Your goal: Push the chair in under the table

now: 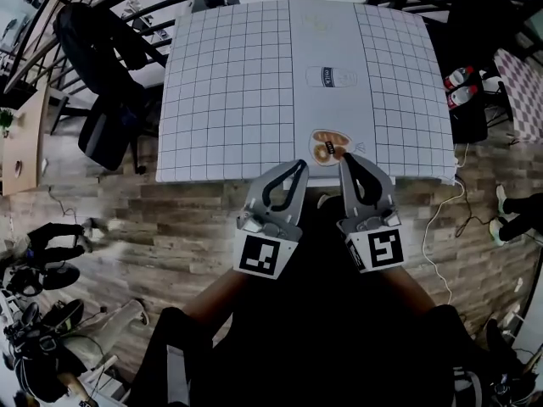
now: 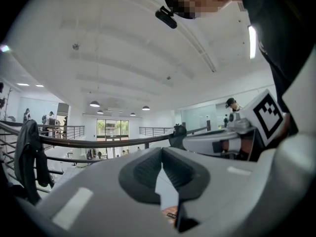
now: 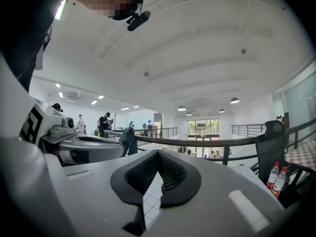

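Both tools are closed with nothing in them. Left tool (image 1: 297,170) and right tool (image 1: 348,164) sit side by side, roughly level, tips at the near edge of the surface (image 1: 229,83). No chair shows at that edge.

Left chair (image 1: 106,117) stands just beside the surface's left edge, with a jacket (image 1: 85,36) over its back. Right chair (image 1: 469,117) stands just beside the right edge. Can't tell which 1 the task means, or whether either seat is tucked under. That fits 2 stages: a chair parked out, or 1 pushed as far as it goes.

Any push done well uses the closed tools as 2 pads on the backrest, spread apart at even height. Force goes along the seat-to-back line, square to the surface edge. Off-centre contact would likely swing the chair. Jacket fabric may slip, so bear on the frame.

Left chair's axis: back outboard, seat toward the surface, so it faces the surface, slightly skewed. That's my read, since it's dark there.
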Demonstrator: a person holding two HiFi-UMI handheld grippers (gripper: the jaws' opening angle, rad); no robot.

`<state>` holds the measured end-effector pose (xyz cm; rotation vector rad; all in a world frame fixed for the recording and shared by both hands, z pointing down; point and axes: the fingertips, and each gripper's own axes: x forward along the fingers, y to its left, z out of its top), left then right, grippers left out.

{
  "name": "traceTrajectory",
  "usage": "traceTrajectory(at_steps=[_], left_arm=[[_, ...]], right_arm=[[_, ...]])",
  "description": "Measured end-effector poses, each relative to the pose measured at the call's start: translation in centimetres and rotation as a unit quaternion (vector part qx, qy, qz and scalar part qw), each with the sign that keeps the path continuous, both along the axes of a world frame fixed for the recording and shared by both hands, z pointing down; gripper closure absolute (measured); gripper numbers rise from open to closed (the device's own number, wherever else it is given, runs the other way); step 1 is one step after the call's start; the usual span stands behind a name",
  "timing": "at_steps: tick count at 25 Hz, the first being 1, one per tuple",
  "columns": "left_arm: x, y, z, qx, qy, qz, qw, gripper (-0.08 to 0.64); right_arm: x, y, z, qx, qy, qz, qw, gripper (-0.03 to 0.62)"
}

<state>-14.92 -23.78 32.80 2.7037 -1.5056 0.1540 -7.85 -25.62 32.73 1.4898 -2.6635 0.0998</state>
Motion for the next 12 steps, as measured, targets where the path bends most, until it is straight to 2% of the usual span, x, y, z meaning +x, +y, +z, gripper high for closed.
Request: traceTrajectory(at_steps=[4,9,12], left_arm=[[-0.9,0.3,0.1,0.003,0.001,-0.013,0.9999,0.549],[-1.4,1.2,-0.3,0.051,-0.066,-0.003,0.9965,0.549],[-1.8,1.8,-0.7,0.069,-0.080,0.000,0.9945,0.549]], right_arm=[[-0.2,0.4,0.0,0.004,0.003,0.005,1.000,0.594],[-1.9,1.1,0.4,0.023,0.016,-0.018,0.999,0.594],[-2.8,1.3,1.0,0.020,0.030,-0.030,0.999,0.594]])
